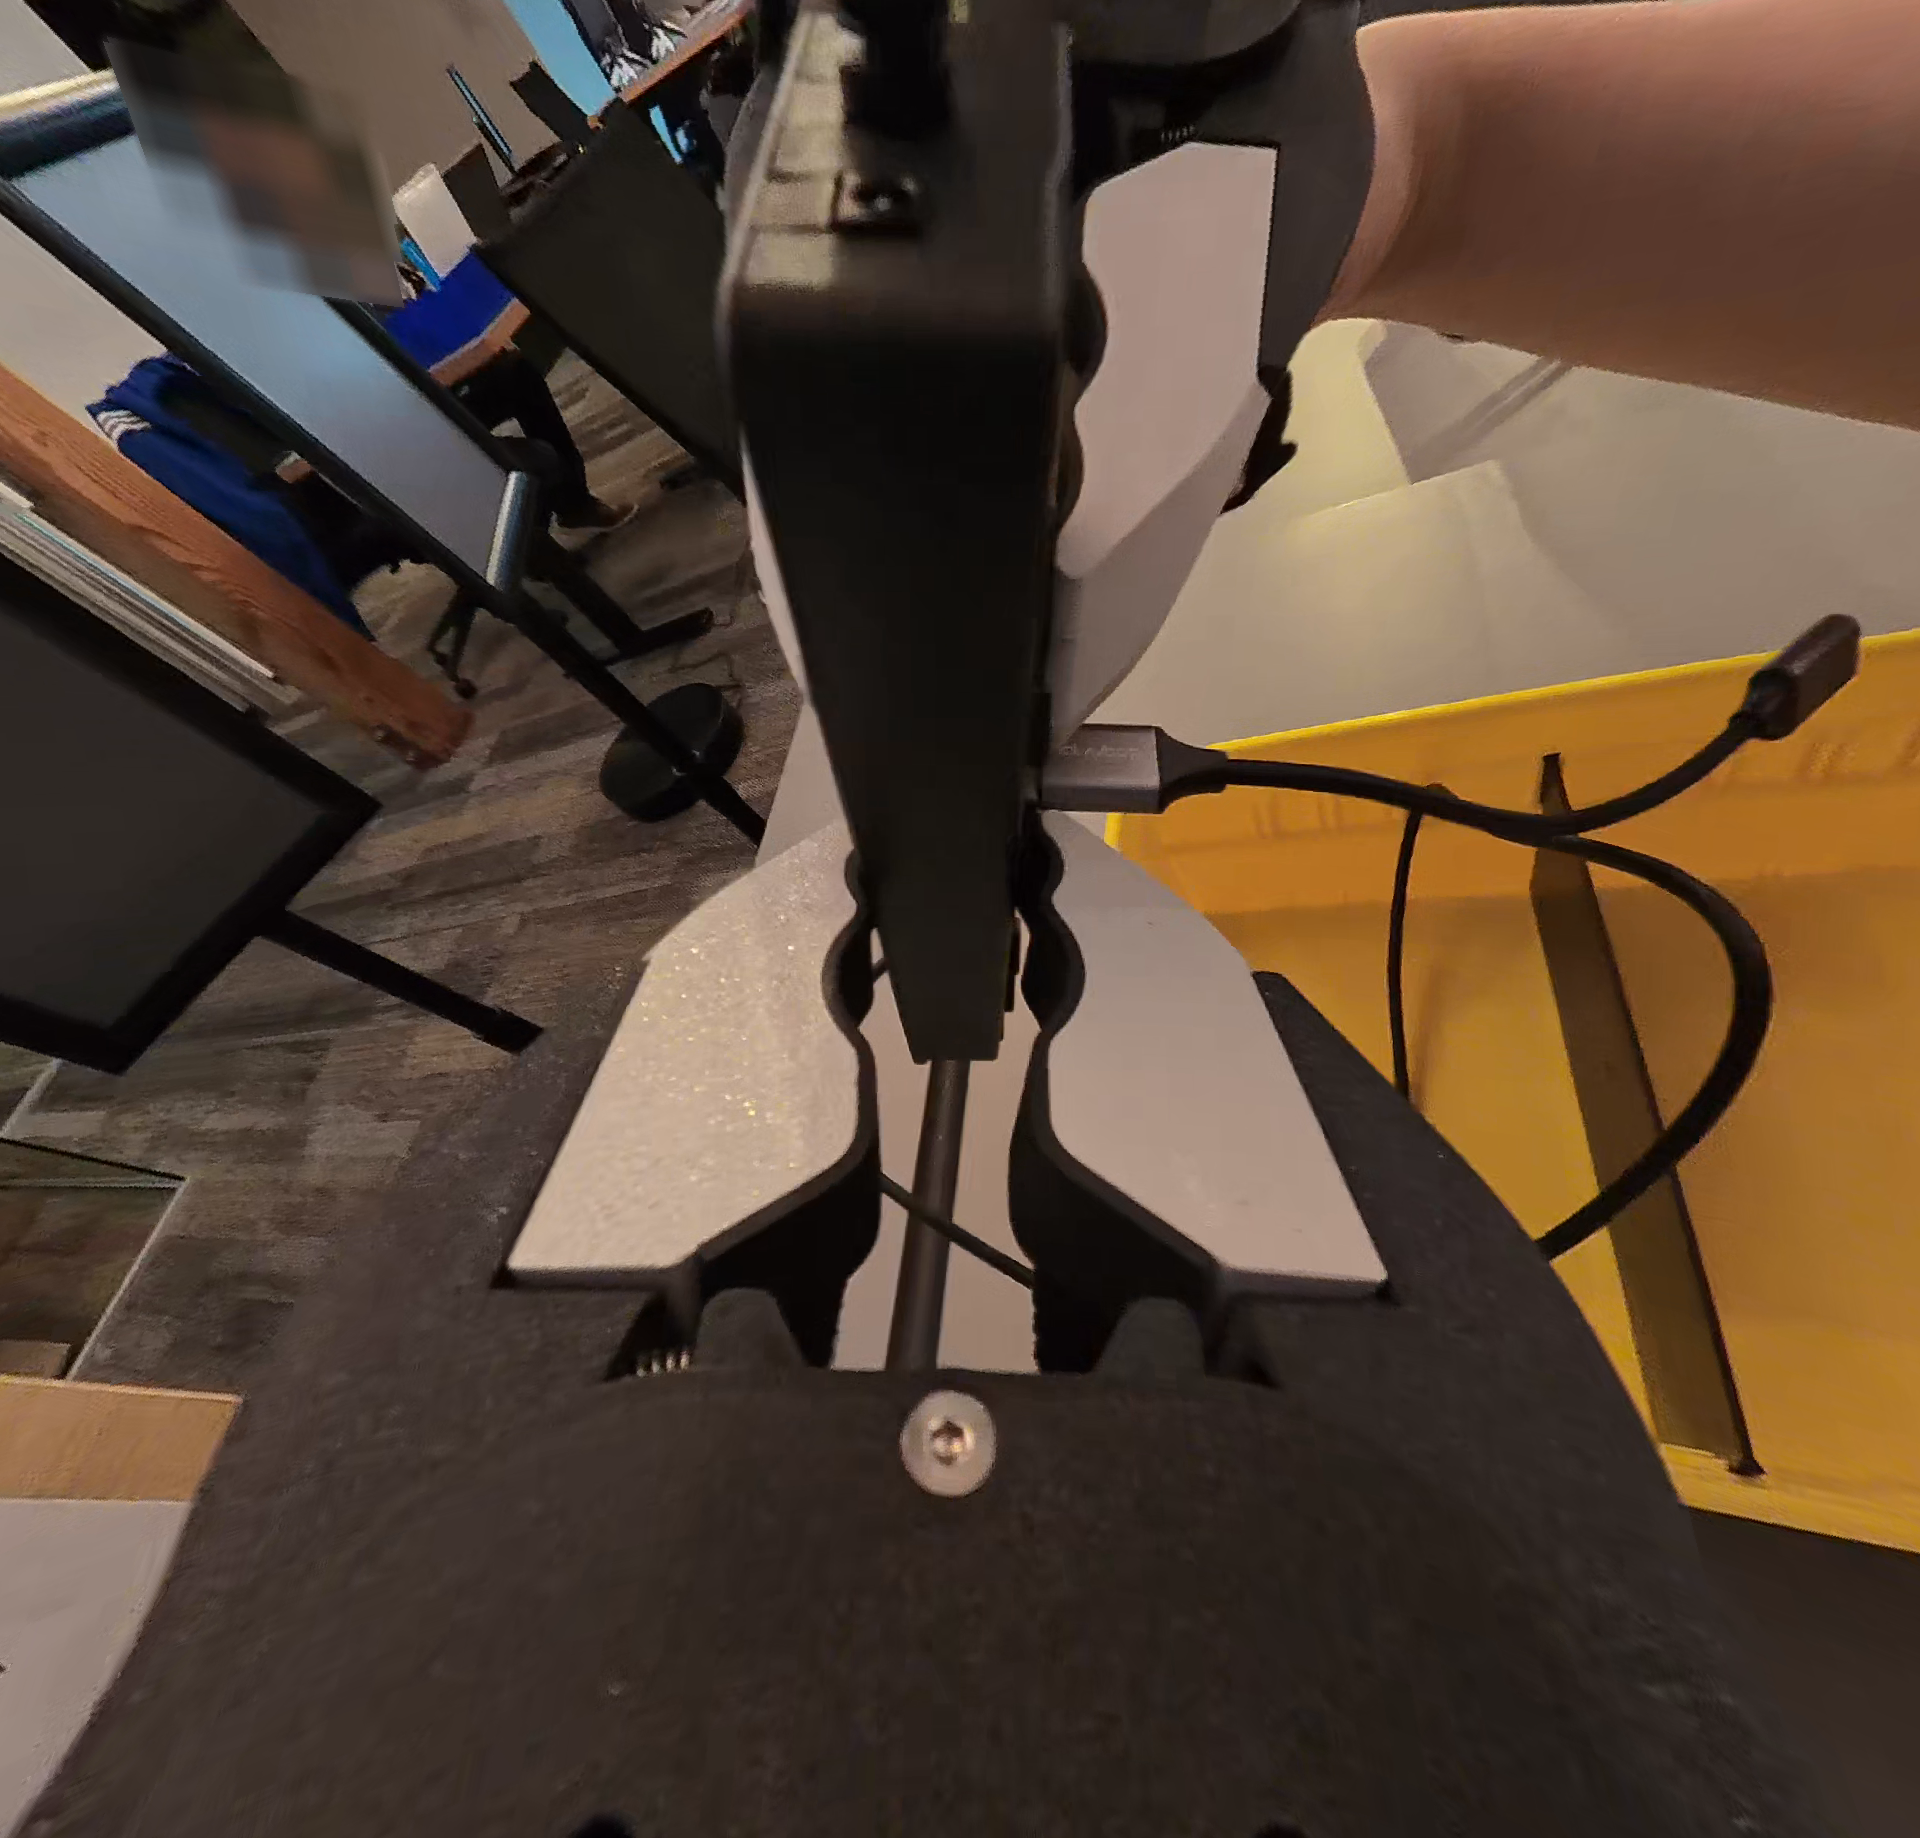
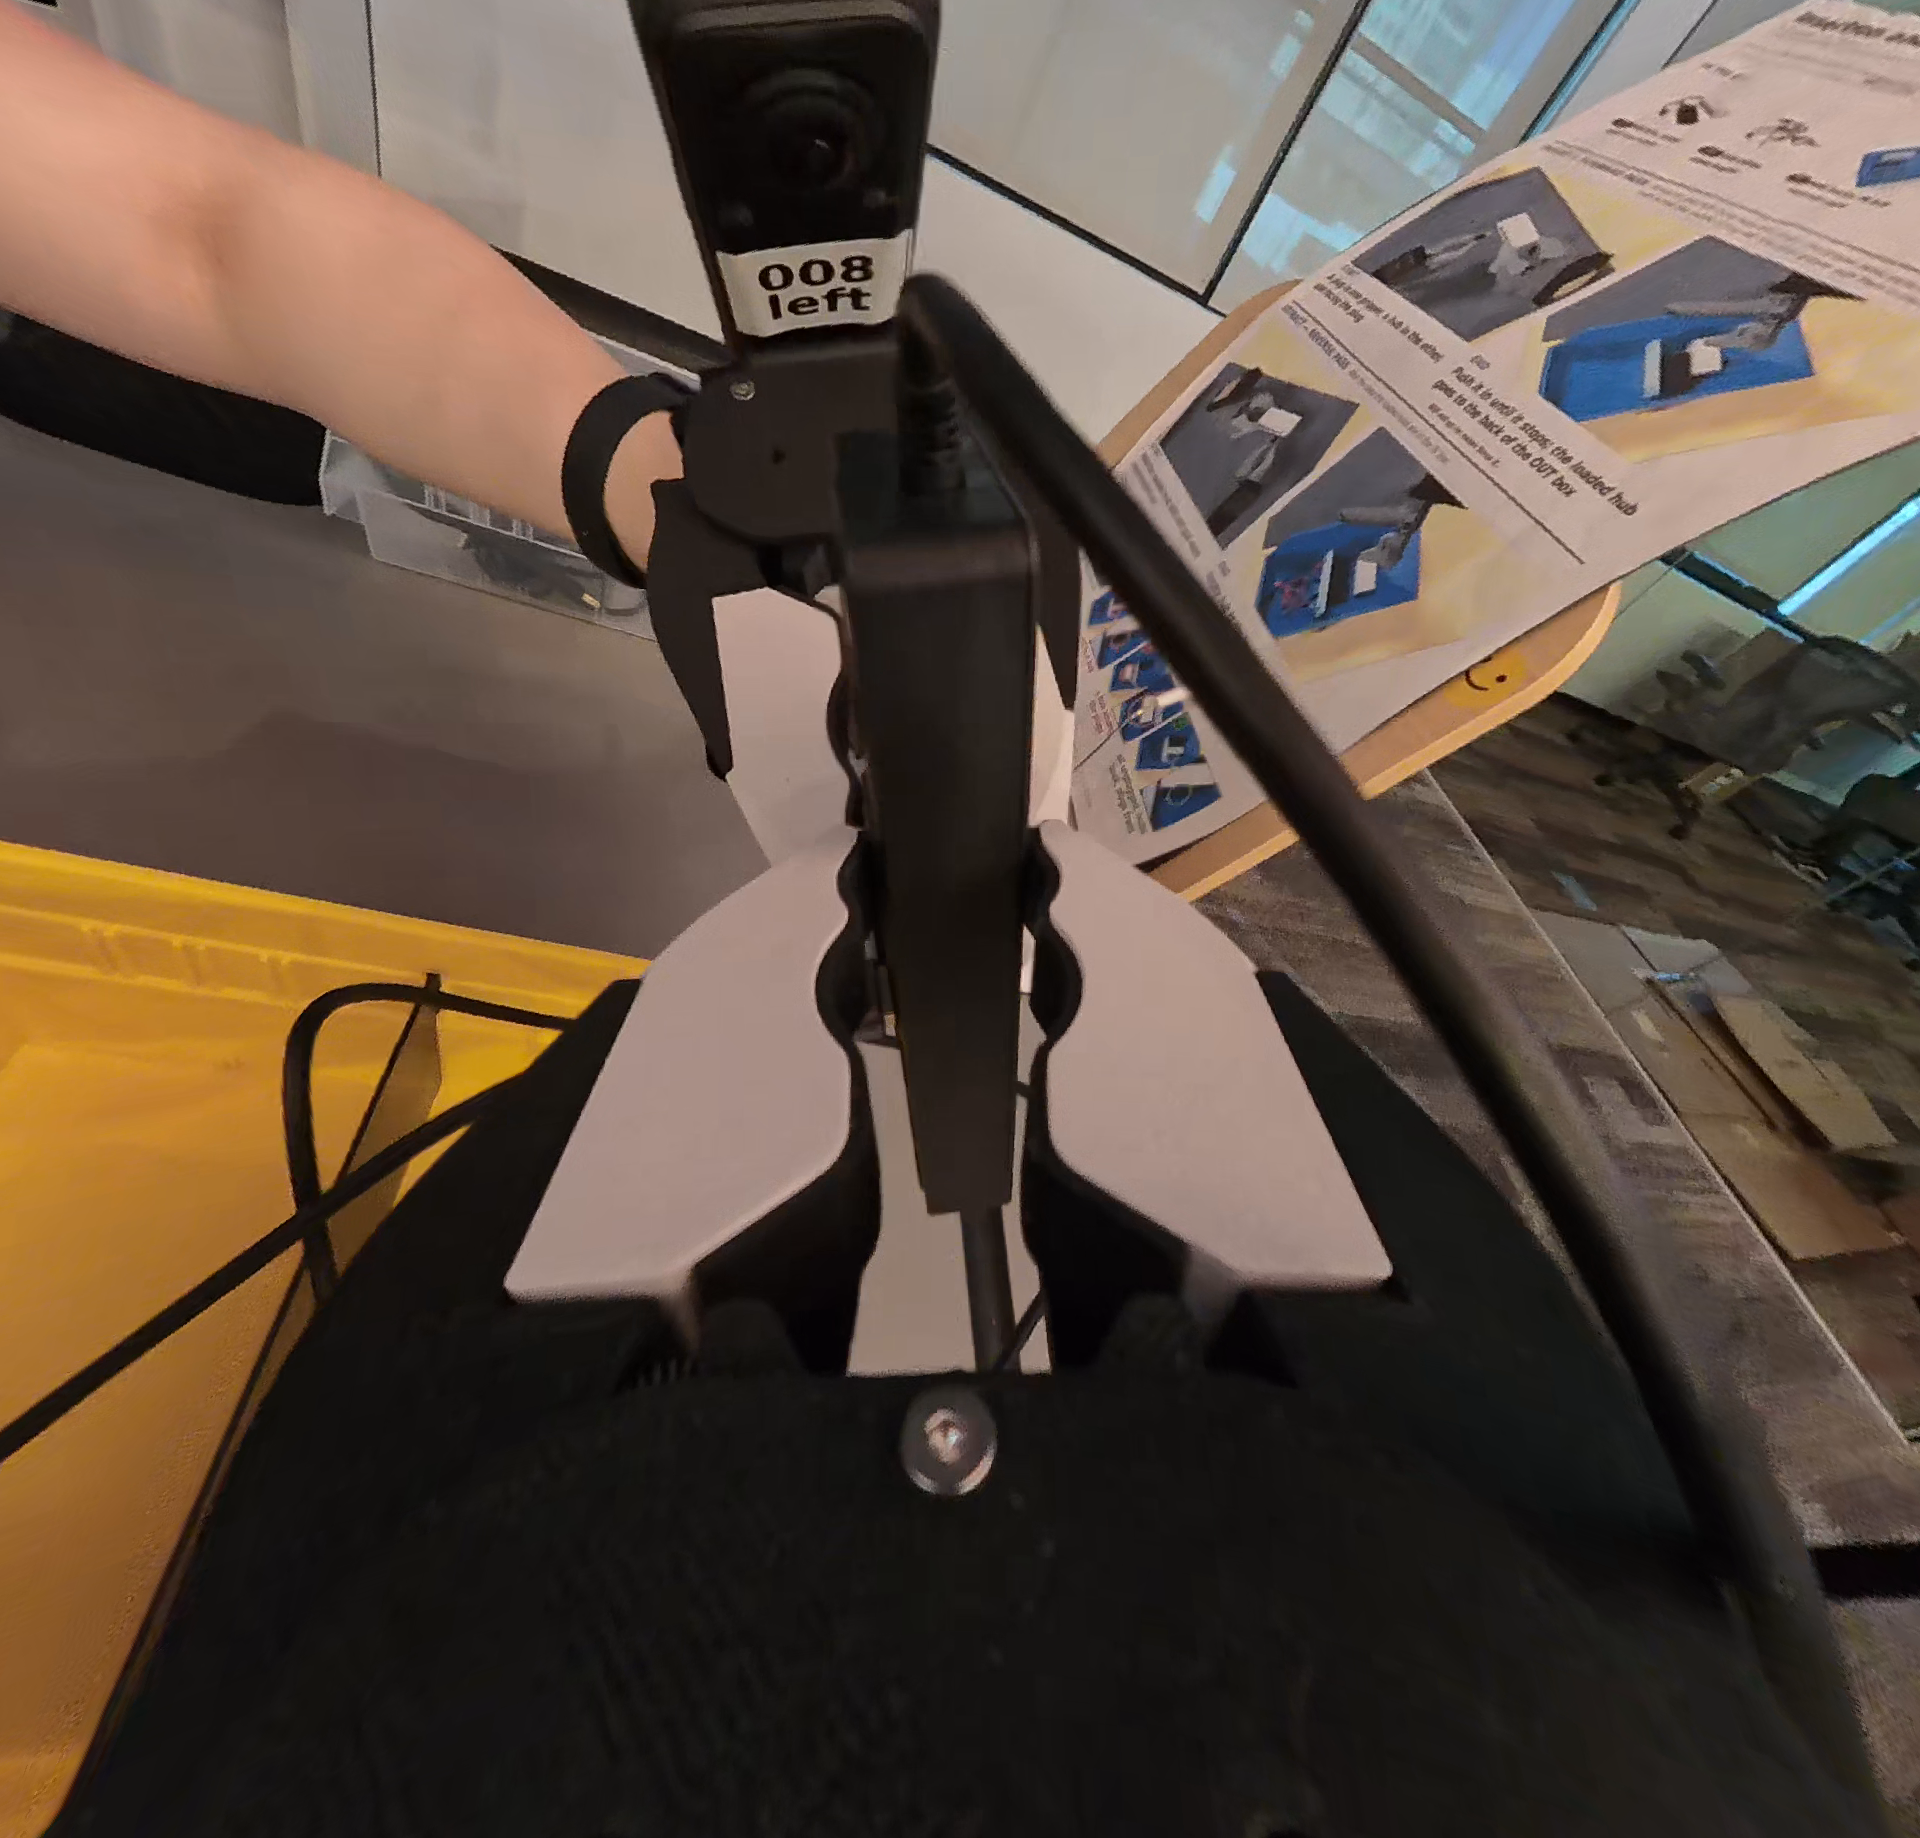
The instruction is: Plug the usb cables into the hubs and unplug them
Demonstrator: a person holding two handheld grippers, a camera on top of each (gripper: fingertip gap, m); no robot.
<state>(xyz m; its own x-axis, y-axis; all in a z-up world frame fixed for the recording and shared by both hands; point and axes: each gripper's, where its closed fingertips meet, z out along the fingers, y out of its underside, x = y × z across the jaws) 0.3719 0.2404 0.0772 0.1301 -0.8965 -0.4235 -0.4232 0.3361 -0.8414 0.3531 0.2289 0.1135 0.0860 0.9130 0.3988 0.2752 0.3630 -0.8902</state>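
Between both hand-held grippers, held in the air above a yellow plastic bin (image 1: 1351,1009), sits a slim black rectangular USB hub (image 1: 904,645); the left hand-held gripper (image 1: 940,957) is closed on one end of it, its pale grey fingers (image 1: 727,1061) pinching the narrow faces; the right hand-held gripper (image 2: 945,957) is clamped the same way on the opposite end, so the two face each other along the hub's length. A grey-shelled USB plug (image 1: 1107,765) is seated in a side port, and its thin black cable (image 1: 1621,853) loops down into the bin, ending in a small free dark connector (image 1: 1813,650); a thicker black lead (image 2: 1247,749) leaves the hub's end. A printed instruction sheet (image 2: 1558,386) lies on a wooden desk (image 2: 1558,676) beyond.

The hub looks light, rigid and smooth-sided, so likely to slip unless gripped on its flat faces; the cable is limp, so the stiff plug shell is probably the best place to hold when pulling.
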